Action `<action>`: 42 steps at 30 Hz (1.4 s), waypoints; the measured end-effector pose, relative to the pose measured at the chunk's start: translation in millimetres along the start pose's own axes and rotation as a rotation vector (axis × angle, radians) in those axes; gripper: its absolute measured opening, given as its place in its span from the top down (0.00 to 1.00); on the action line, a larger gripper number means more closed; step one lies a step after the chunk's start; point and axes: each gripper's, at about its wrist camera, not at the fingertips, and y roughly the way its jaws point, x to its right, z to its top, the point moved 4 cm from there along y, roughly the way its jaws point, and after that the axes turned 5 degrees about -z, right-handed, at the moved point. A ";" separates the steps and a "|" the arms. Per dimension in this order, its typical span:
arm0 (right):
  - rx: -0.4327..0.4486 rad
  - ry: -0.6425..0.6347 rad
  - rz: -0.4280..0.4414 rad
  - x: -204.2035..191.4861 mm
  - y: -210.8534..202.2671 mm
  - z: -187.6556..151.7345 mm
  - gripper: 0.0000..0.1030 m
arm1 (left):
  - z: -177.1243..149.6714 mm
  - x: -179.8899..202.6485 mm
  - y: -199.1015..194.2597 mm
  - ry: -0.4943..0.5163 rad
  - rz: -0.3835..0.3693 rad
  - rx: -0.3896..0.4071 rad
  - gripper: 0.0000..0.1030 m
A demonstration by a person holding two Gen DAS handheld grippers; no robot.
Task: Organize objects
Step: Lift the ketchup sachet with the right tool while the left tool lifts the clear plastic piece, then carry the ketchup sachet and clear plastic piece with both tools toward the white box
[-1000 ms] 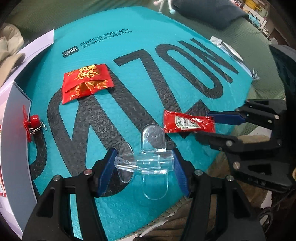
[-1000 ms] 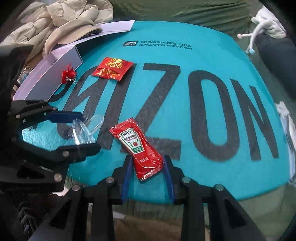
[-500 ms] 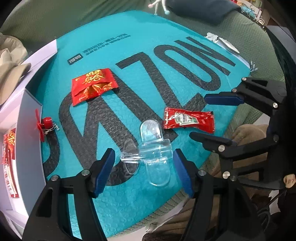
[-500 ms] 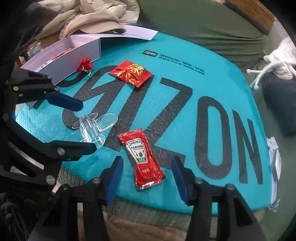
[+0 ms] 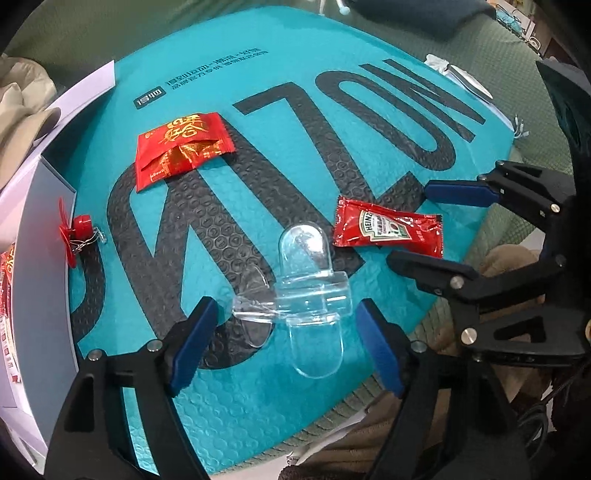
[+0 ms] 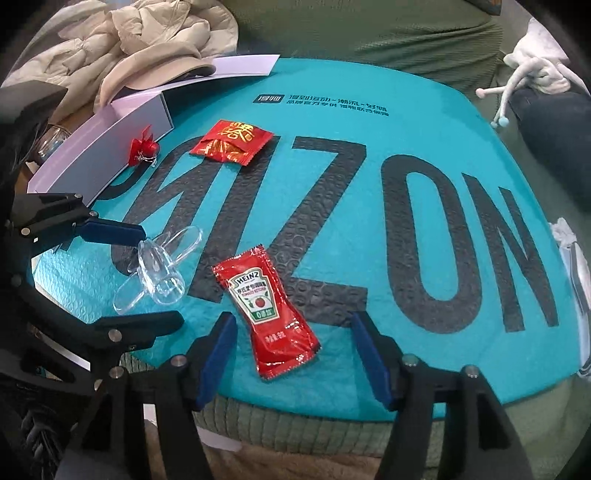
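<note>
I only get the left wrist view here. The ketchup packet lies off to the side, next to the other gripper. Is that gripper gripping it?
Observer: No. The right wrist view shows the ketchup packet lying flat between the right gripper's fingers, with both pads clear of it and the jaws opening.
Operator: What's behind the box?
Observer: A beige cap resting on a crumpled jacket.
Operator: Anything past the mat's far corner?
Observer: A white soft toy, off the mat.

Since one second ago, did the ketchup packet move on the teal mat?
No. The ketchup packet lies on the same black letter of the teal mat; only the right gripper jaws are opening around it.
</note>
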 end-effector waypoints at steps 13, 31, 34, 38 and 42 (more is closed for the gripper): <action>0.049 0.010 0.014 -2.1 -4.3 -5.1 0.71 | 2.1 -15.3 -4.7 -0.052 0.001 0.022 0.42; 0.074 0.250 0.152 21.3 -13.1 -10.0 0.82 | 6.6 -13.8 -19.3 -0.084 -0.009 0.045 0.42; 0.078 0.297 0.221 23.6 -13.6 -9.2 0.83 | 6.7 -15.4 -21.5 -0.087 -0.010 0.050 0.42; 0.067 0.260 0.179 17.4 -9.7 -5.1 0.76 | 7.4 -17.5 -22.1 -0.077 0.016 0.052 0.42; 0.056 0.207 0.161 9.4 -6.7 1.9 0.66 | 6.6 -24.0 -22.5 -0.090 0.016 0.052 0.42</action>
